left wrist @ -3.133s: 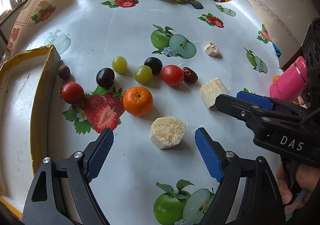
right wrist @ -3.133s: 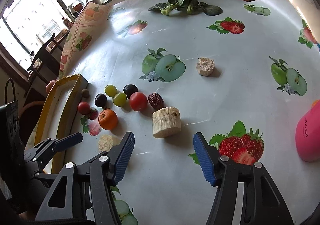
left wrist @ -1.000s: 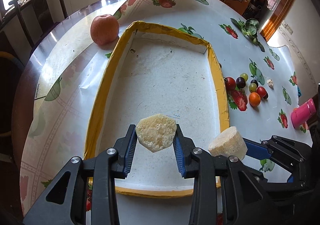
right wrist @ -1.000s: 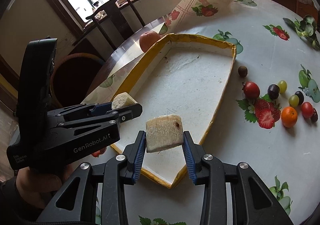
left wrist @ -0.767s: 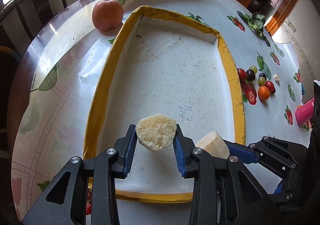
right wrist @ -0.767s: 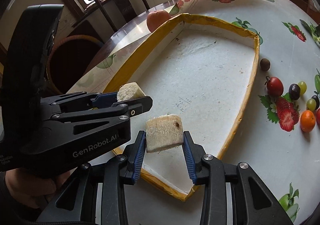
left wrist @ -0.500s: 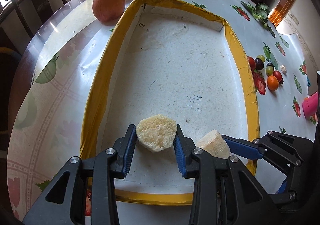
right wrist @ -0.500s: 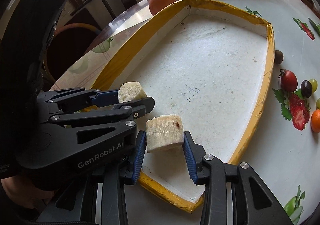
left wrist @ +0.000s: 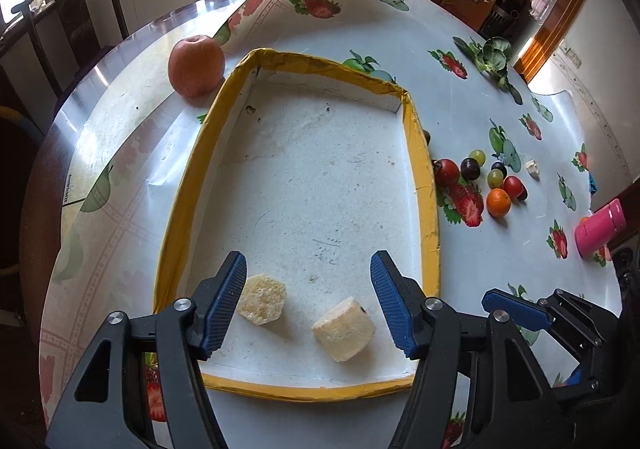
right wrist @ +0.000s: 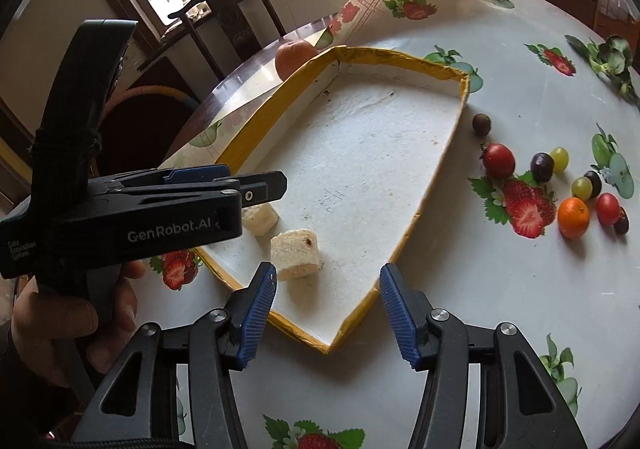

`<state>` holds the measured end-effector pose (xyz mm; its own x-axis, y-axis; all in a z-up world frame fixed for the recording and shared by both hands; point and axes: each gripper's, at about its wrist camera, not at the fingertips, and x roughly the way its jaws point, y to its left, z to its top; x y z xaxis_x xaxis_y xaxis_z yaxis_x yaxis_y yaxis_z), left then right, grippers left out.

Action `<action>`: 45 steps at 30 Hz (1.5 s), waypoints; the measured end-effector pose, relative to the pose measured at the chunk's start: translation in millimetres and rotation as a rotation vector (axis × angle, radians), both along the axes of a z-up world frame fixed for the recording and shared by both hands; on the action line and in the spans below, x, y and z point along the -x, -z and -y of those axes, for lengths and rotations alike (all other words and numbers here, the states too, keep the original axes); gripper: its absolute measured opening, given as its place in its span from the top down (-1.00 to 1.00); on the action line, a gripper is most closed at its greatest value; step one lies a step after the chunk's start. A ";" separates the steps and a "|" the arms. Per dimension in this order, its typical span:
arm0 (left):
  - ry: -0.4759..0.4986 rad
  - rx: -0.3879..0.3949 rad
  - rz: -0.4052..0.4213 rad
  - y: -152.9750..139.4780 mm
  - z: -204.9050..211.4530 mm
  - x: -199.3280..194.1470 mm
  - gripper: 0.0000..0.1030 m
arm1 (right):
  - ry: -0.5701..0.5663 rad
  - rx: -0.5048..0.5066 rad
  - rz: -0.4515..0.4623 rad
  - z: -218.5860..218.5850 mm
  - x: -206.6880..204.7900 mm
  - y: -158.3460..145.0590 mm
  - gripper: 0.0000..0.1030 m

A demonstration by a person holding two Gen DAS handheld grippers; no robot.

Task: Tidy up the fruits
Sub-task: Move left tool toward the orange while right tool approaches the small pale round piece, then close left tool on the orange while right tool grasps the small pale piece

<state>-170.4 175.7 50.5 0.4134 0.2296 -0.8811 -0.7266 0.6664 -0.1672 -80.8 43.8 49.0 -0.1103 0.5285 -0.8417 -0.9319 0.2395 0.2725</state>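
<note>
The round table (left wrist: 460,97) wears a glossy white oilcloth printed with strawberries and apples, and most of its near side is taken up by a shallow white tray with a yellow taped rim (left wrist: 420,153). A red apple (left wrist: 196,65) sits just outside the tray's far left corner, touching or nearly touching the rim. The left gripper (left wrist: 308,301) hangs over the tray's near end with its blue pads spread wide and nothing between them; its black body reads "GenRobot.AI" in the right wrist view, with smaller print below it too fine to make out. The right gripper (right wrist: 326,311) is likewise spread and empty-handed, poised over the tray's near corner. A pink bottle (left wrist: 600,227) lies on its side near the table's right edge; it carries white lettering I cannot read. Inside the tray, at the near end, lie two pale peeled fruit pieces: a blocky chunk with a small dark spot (left wrist: 344,323), resting between the left gripper's pads but closer to the right-hand one, and a flatter hexagonal slice (left wrist: 262,299) just beside the left-hand pad. Out on the cloth to the right of the tray sit a small orange (left wrist: 499,202), cherry tomatoes (left wrist: 446,172), dark and green grapes (left wrist: 470,168) and a little white cube (left wrist: 532,168), well apart from both grippers.
</note>
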 end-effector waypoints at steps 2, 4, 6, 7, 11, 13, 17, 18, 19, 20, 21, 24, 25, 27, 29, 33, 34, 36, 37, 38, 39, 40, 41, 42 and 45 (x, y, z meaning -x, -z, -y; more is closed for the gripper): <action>0.023 0.000 0.008 -4.2 8.7 -11.0 -0.24 | 0.041 0.001 0.002 12.7 -14.2 -2.2 -0.08; 0.050 0.002 0.015 -6.9 18.9 -22.1 -0.24 | 0.088 0.004 -0.001 27.8 -29.2 -3.9 -0.08; 0.077 0.004 0.017 -8.3 28.2 -33.0 -0.24 | 0.136 0.005 -0.004 43.5 -45.2 -4.2 -0.08; 0.089 0.006 0.020 -8.9 33.0 -38.3 -0.24 | 0.157 0.004 -0.003 50.5 -52.4 -4.2 -0.08; 0.137 0.019 0.029 -9.0 50.9 -57.9 -0.24 | 0.232 0.003 0.002 71.8 -78.2 -2.1 -0.08; 0.158 0.024 0.029 -8.0 59.2 -68.2 -0.24 | 0.263 0.003 0.005 81.7 -89.8 -1.9 -0.08; 0.193 0.029 0.032 -5.3 74.3 -88.7 -0.24 | 0.318 0.007 0.015 97.5 -112.1 0.5 -0.08; 0.202 0.031 0.035 -4.6 77.4 -94.1 -0.24 | 0.330 0.008 0.018 100.7 -117.6 1.6 -0.08; 0.211 0.035 0.038 -3.7 80.5 -99.5 -0.24 | 0.341 0.009 0.023 103.3 -123.2 2.4 -0.08; 0.221 0.038 0.040 -2.7 83.2 -105.6 -0.24 | 0.352 0.012 0.032 105.5 -128.6 3.6 -0.08; 0.230 0.039 0.041 -1.2 85.5 -111.5 -0.24 | 0.364 0.018 0.041 107.6 -134.8 5.1 -0.08; 0.252 0.059 0.037 6.8 91.2 -130.3 -0.24 | 0.396 0.014 0.038 112.3 -157.0 8.9 -0.08; 0.257 0.076 0.042 9.9 91.9 -136.8 -0.24 | 0.410 0.014 0.044 113.5 -165.4 10.3 -0.07; 0.259 0.098 0.051 16.5 93.0 -149.0 -0.24 | 0.446 0.027 0.062 113.3 -183.1 13.1 -0.07; 0.261 0.112 0.051 23.2 93.7 -161.8 -0.23 | 0.491 0.032 0.066 113.7 -202.6 15.3 -0.07; 0.272 0.104 0.038 33.7 94.8 -187.2 -0.23 | 0.583 0.041 0.088 112.7 -243.3 17.9 -0.07; 0.274 0.101 0.032 36.6 94.7 -193.4 -0.23 | 0.604 0.042 0.095 112.4 -252.9 18.8 -0.07; 0.277 0.102 0.021 43.4 93.1 -204.8 -0.23 | 0.641 0.042 0.098 110.5 -271.6 21.3 -0.07; 0.276 0.102 0.014 46.8 91.6 -209.5 -0.23 | 0.658 0.039 0.097 109.2 -280.2 22.8 -0.07; 0.276 0.105 0.009 50.5 90.2 -213.9 -0.23 | 0.673 0.038 0.096 107.5 -287.9 24.4 -0.07; 0.277 0.111 0.003 54.3 88.9 -217.8 -0.23 | 0.682 0.036 0.095 105.2 -295.3 26.1 -0.07; 0.277 0.119 -0.002 57.7 87.3 -220.8 -0.23 | 0.689 0.033 0.096 102.4 -301.7 27.9 -0.07; 0.277 0.122 -0.007 60.2 86.4 -223.1 -0.23 | 0.695 0.032 0.101 99.3 -307.3 29.5 -0.07; 0.278 0.107 -0.001 59.7 86.7 -224.4 -0.22 | 0.701 0.034 0.108 95.9 -312.4 31.4 -0.07; 0.298 0.082 -0.004 60.2 89.1 -229.2 -0.06 | 0.712 0.036 0.119 85.5 -324.4 36.9 -0.07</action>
<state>58.8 86.6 -9.7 0.4480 0.0264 -0.8936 -0.5017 0.8348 -0.2269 243.7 -41.7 12.1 0.3441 0.4100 -0.8447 -0.5690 0.8067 0.1597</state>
